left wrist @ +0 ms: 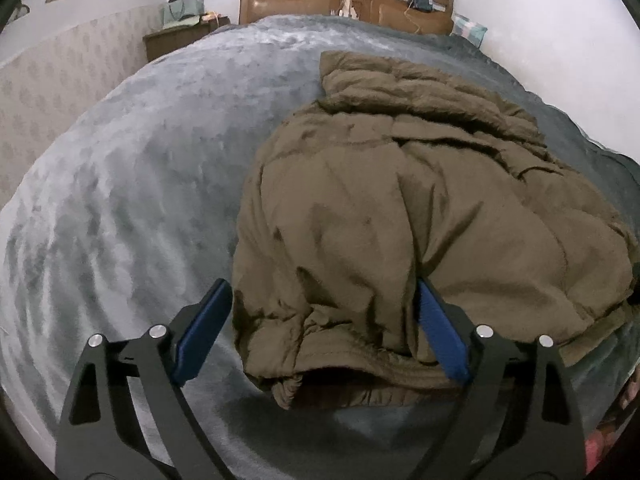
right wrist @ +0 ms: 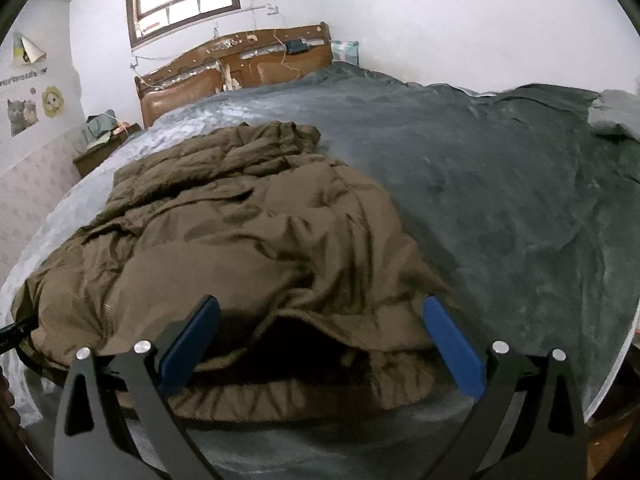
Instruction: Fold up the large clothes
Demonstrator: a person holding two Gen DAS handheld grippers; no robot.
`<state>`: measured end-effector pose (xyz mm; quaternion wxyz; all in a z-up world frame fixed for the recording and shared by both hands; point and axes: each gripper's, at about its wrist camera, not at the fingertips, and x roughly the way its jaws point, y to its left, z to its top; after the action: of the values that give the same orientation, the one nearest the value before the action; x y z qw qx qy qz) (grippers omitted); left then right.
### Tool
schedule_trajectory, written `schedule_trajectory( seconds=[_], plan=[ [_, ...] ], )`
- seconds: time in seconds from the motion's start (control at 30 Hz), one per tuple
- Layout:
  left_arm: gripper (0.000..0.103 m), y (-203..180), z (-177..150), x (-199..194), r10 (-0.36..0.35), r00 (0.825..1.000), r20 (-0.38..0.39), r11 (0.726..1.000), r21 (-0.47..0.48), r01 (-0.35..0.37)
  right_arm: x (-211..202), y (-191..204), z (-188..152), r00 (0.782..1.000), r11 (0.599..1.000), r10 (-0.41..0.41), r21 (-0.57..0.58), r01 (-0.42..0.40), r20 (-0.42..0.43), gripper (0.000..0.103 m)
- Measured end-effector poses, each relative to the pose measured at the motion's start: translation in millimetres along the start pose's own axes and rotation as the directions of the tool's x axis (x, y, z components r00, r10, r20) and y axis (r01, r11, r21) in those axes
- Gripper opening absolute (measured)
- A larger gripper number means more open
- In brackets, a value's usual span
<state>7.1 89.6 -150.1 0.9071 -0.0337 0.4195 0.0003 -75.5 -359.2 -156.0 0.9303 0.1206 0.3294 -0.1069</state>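
Observation:
A large olive-brown padded jacket lies crumpled on the grey bed blanket, its ribbed hem toward me. My left gripper is open over the hem's left part, blue pads on either side of the cloth, holding nothing. In the right wrist view the jacket fills the left and middle, its hem gaping open near me. My right gripper is open, straddling the hem's right part, empty. The tip of the left gripper shows at that view's left edge.
The blanket covers a wide bed with a wooden headboard at the far end. A bedside cabinet with bags stands at the far left by the wall. The bed's right edge is close to my right gripper.

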Motion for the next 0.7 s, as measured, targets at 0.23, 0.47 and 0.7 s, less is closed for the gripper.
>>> schedule_trajectory(
  seconds=[0.23,0.47,0.7],
  plan=[
    [0.09,-1,-10,11,0.002,1.0,-0.009,1.0,0.015,-0.001,20,-25,-10,0.998,0.997,0.007,0.083,-0.001,-0.068,0.101],
    [0.091,7,-10,12,-0.025,1.0,-0.012,1.0,0.003,0.025,30,-9,-13,0.994,0.997,0.046,0.06,-0.04,-0.103,0.09],
    [0.091,8,-10,10,-0.026,1.0,-0.006,1.0,0.012,0.026,35,7,-14,0.988,0.997,0.076,-0.005,-0.077,-0.136,0.045]
  ],
)
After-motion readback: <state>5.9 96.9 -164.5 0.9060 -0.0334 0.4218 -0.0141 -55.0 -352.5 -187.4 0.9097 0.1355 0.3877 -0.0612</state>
